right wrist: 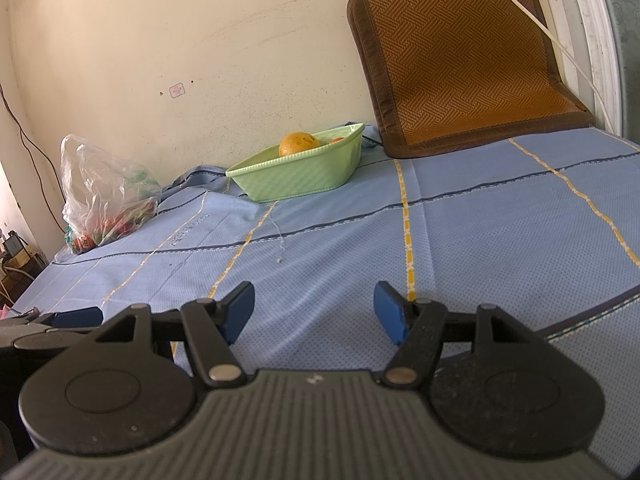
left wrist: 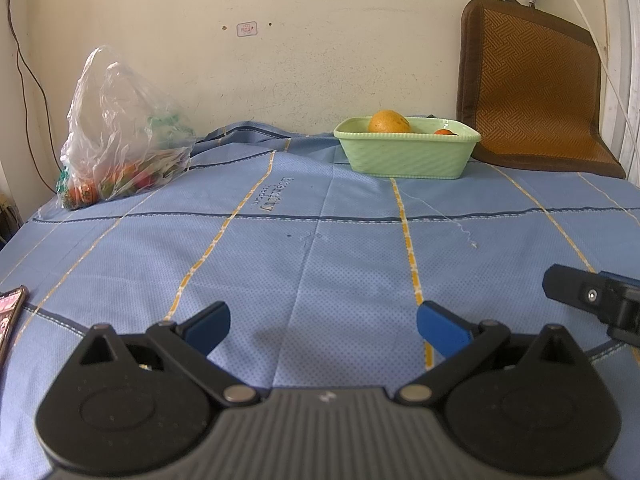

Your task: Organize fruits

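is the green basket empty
No, a large yellow-orange fruit and a smaller orange one sit inside the green basket.

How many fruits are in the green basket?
2 show: a big orange toward the left of the green basket, and a small orange-red fruit right of it. More may hide below the rim.

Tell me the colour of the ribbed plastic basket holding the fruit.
Pale mint green ribbed plastic basket; clearest in the left wrist view.
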A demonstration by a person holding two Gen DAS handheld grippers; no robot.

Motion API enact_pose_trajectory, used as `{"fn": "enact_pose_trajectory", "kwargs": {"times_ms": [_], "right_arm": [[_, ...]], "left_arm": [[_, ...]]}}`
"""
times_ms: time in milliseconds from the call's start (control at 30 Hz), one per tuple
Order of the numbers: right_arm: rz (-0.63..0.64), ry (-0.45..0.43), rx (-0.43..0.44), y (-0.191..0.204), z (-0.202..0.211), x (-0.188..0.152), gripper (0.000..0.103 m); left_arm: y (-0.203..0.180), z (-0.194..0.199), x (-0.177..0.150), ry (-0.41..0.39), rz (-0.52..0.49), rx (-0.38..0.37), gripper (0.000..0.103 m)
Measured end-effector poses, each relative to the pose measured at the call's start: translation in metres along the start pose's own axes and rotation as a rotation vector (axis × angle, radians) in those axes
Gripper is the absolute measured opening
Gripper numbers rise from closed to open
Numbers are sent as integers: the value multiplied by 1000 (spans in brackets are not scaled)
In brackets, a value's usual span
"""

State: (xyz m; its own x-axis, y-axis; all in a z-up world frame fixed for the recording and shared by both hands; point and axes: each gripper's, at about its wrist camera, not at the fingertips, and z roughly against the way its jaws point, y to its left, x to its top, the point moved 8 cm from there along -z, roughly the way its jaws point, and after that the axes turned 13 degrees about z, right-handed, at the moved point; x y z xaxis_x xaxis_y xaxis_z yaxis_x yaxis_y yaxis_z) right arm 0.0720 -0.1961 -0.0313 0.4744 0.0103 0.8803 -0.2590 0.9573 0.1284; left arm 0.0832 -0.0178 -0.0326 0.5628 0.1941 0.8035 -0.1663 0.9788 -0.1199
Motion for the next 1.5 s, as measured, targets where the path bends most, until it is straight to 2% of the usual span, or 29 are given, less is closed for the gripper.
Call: {"fn": "enact_pose_trajectory", "kwargs": {"times_ms": [867, 1500], "right_arm": [[0, 1, -1, 0, 0, 0, 71], [1, 0, -1, 1, 0, 0, 71]], "left_arm": [[-3, 4, 1, -20, -22, 6, 103], [-3, 9, 2, -38, -4, -28, 103]]}}
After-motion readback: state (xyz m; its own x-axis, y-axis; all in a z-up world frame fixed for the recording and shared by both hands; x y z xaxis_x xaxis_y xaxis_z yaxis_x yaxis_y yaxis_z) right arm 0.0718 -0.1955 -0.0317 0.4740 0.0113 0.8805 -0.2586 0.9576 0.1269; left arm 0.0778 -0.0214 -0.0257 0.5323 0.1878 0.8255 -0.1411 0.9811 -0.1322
